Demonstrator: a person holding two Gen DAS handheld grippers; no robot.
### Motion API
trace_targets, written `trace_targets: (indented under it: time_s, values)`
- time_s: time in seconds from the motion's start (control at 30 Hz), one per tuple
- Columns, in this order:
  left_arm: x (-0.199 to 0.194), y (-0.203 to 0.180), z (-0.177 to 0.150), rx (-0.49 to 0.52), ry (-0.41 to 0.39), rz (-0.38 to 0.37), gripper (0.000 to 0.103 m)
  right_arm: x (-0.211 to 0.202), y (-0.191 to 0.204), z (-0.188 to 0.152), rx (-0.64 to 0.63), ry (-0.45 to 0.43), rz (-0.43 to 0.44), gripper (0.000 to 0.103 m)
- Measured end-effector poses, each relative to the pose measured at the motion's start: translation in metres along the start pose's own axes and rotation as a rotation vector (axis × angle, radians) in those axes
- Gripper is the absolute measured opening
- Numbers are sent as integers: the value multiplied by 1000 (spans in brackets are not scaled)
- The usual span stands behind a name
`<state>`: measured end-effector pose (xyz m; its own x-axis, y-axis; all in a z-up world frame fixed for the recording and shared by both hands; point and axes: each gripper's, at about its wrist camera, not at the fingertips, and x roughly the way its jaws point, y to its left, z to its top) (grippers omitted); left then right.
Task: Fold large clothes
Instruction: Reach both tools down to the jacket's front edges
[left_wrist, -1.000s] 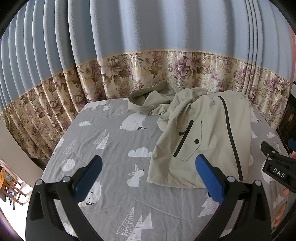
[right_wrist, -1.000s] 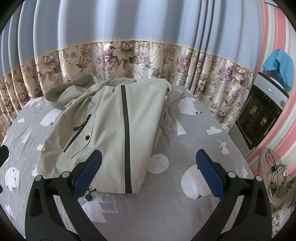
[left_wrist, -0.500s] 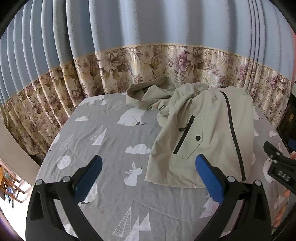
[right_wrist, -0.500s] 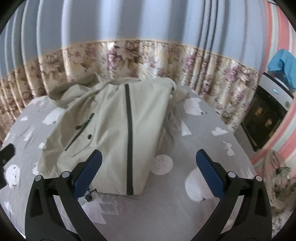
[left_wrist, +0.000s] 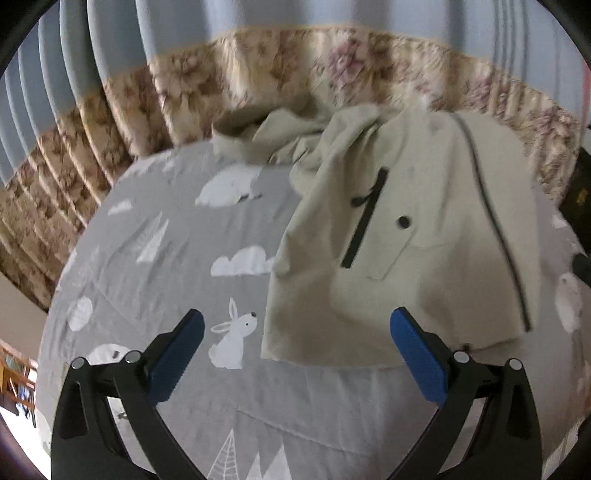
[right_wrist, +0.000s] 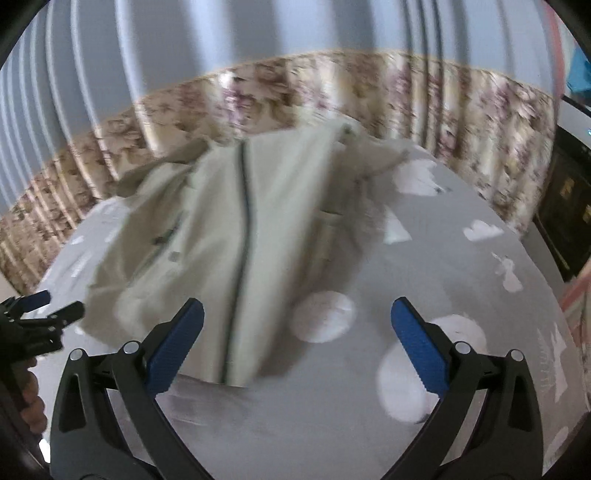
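A beige jacket (left_wrist: 413, 236) with a dark zip line, a black pocket zip and a button lies partly folded on the grey patterned bedsheet (left_wrist: 177, 266). Its hood is bunched at the far side. The jacket also shows in the right wrist view (right_wrist: 229, 236), blurred. My left gripper (left_wrist: 295, 354) is open and empty, just in front of the jacket's near hem. My right gripper (right_wrist: 295, 347) is open and empty, above the hem's right corner. The left gripper shows at the left edge of the right wrist view (right_wrist: 40, 314).
Floral and blue curtains (left_wrist: 258, 74) hang close behind the bed. A dark appliance (right_wrist: 569, 214) stands to the right of the bed. The sheet's left part (left_wrist: 147, 240) has no clothes on it.
Both grippers have moved forward and lower toward the jacket's near hem, so the jacket looks larger. Both views are now motion-blurred. The jaws have stayed open.
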<state>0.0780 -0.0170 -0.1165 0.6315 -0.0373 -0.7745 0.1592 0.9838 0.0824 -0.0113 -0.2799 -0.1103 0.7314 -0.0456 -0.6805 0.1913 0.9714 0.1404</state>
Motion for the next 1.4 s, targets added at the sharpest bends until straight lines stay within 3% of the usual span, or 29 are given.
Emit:
trace_targets:
  time_s: [0.13, 0.3, 0.6, 0.63, 0.67, 0.73, 0.8, 0.83, 0.87, 0.9, 0.97, 1.0, 1.07, 1.2, 1.4]
  values:
    - [18, -1, 10, 5, 3, -18, 101, 22, -25, -4, 9, 42, -37, 95]
    - [44, -7, 24, 31, 19, -55, 101, 69, -42, 6, 1, 120, -6, 67]
    - [81, -12, 31, 42, 64, -76, 98, 105, -27, 35, -63, 141, 130, 65]
    - [84, -11, 32, 32, 70, -92, 91, 113, -27, 38, -63, 152, 163, 64]
    - [87, -11, 33, 26, 74, -110, 81, 121, -28, 39, -56, 167, 188, 55]
    - [91, -10, 36, 6, 77, -162, 72, 140, -32, 42, -35, 212, 246, 34]
    - [90, -11, 39, 7, 65, -178, 56, 145, -33, 46, -39, 204, 271, 23]
    - [89, -12, 40, 12, 63, -201, 42, 143, -32, 48, -43, 190, 285, 13]
    - [88, -13, 41, 13, 65, -222, 32, 138, -30, 51, -50, 172, 286, 10]
    - [87, -14, 42, 15, 65, -226, 30, 129, -25, 53, -86, 143, 244, 9]
    - [82, -16, 45, 35, 40, -173, 5, 111, -14, 55, -177, 87, 122, 8]
    - [81, -12, 46, 29, 34, -156, 5, 105, -13, 54, -198, 69, 84, 8]
    - [82, 2, 48, -24, 50, -197, 5, 84, -17, 51, -220, 33, -19, 8]
    - [66, 27, 44, -83, 26, -195, 4, 37, -51, 36, -165, -18, -158, 7]
    - [15, 47, 13, -124, 18, -255, 4, -41, -94, 0, -64, -41, -244, 7]
